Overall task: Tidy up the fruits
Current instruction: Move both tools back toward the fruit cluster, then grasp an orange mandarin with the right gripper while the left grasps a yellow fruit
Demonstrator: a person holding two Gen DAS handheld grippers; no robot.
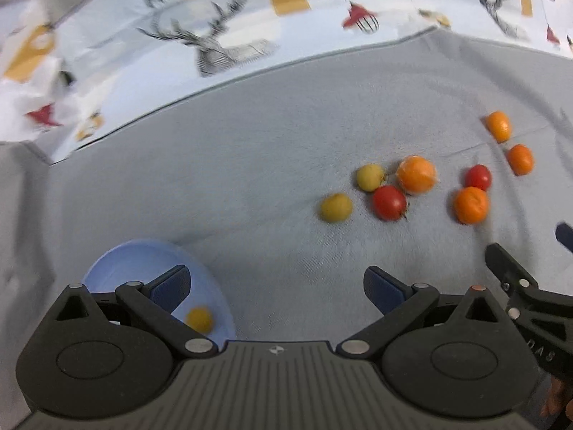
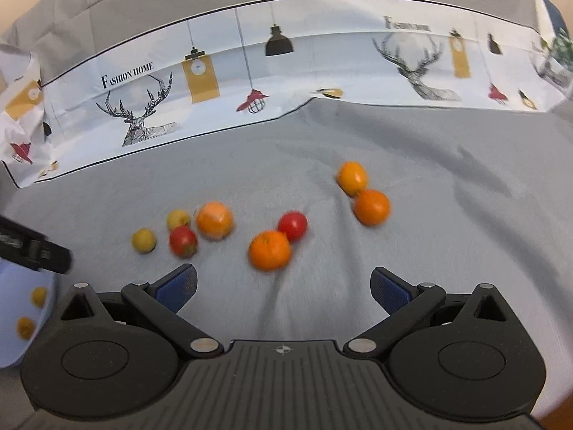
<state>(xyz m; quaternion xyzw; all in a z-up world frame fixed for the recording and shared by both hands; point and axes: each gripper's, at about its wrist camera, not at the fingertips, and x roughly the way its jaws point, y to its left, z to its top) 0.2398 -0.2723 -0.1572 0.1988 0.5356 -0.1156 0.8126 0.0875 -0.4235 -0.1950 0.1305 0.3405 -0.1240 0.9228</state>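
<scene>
Far left sits a pale blue bowl (image 1: 107, 268), and the left gripper (image 1: 277, 286) hangs partly over its rim, jaws spread wide and holding nothing. One small yellow fruit (image 1: 199, 319) shows in the bowl from the left wrist view – from the right wrist view there are two in it (both blurred). Between the bowl and the loose fruit the grey cloth (image 1: 250, 165) lies bare, a broad strip with room to move.

Then the scatter begins: a yellow fruit (image 2: 143, 240) on its own, another yellow one (image 2: 178, 218) touching a red tomato (image 2: 183, 240), and a large orange (image 2: 214, 220) pressed against both. A gap of cloth follows. Next a mandarin (image 2: 269, 250) sits against a second tomato (image 2: 293, 225), and further right and back two more orange fruits (image 2: 352, 178) (image 2: 371, 207) touch each other.

The right gripper (image 2: 283, 286) hovers just short of the mandarin, jaws wide apart and empty. Right of the last pair the cloth runs open, only creased. Along the far edge lies a white printed sheet (image 2: 222, 82) with stags and lamps – none of the fruit is close to it.
</scene>
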